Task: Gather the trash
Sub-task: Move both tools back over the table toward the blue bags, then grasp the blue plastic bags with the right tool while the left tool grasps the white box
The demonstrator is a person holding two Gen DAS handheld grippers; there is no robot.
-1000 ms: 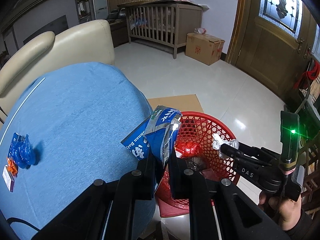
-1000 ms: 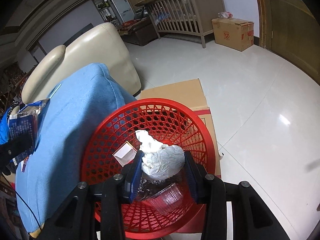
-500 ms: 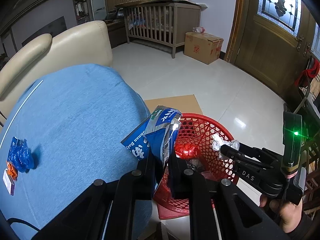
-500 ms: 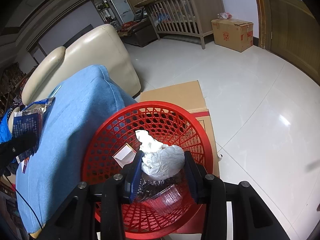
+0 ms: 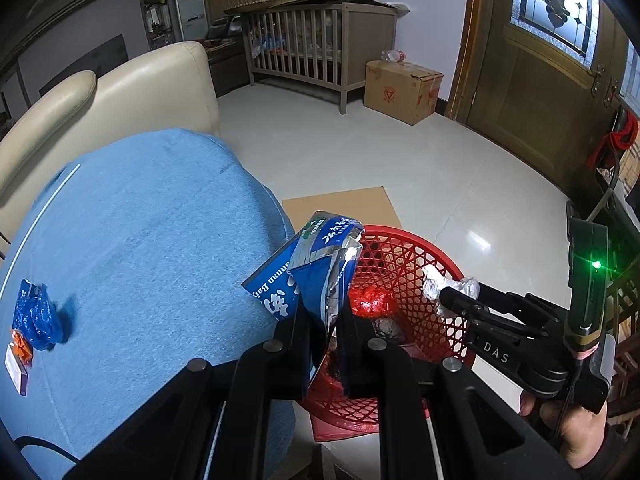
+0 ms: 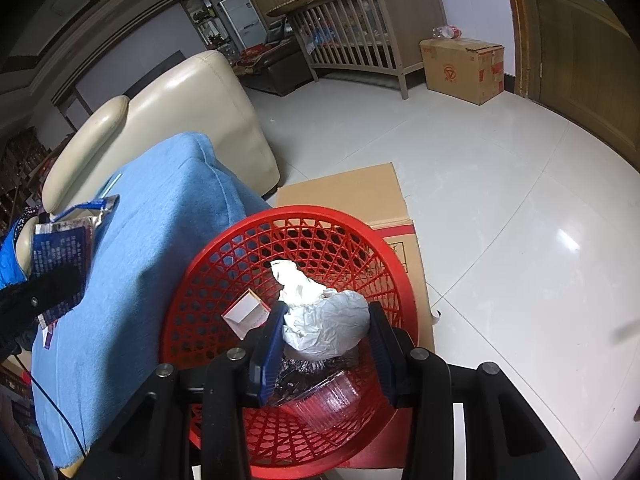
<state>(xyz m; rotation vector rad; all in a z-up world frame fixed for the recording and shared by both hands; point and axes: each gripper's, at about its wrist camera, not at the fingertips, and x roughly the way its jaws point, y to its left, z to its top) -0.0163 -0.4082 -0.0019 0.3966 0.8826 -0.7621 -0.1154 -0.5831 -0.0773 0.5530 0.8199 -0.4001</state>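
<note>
My left gripper [image 5: 326, 320] is shut on a blue and silver foil snack bag [image 5: 316, 268], held at the near rim of the red mesh basket [image 5: 404, 248]. My right gripper [image 6: 326, 322] is shut on a crumpled white paper wad [image 6: 324, 316] and hangs over the red basket [image 6: 224, 248]; from the left wrist view the same right gripper [image 5: 450, 298] reaches in from the right with the wad [image 5: 434, 284]. Inside the basket lie a small white box [image 6: 248, 312], clear plastic packaging [image 6: 328, 400] and a red wrapper [image 5: 370, 300].
A blue cloth [image 5: 140, 260] covers the table to the left, with a crumpled blue wrapper [image 5: 34, 316] and a small packet [image 5: 16, 364] near its left edge. A cream sofa [image 5: 120, 92] stands behind. Flat cardboard [image 6: 344, 192] lies under the basket. A cot [image 5: 316, 40] and carton [image 5: 400, 84] stand at the far wall.
The left gripper has drifted slightly with the snack bag. The right gripper and its paper wad have stayed over the basket.
</note>
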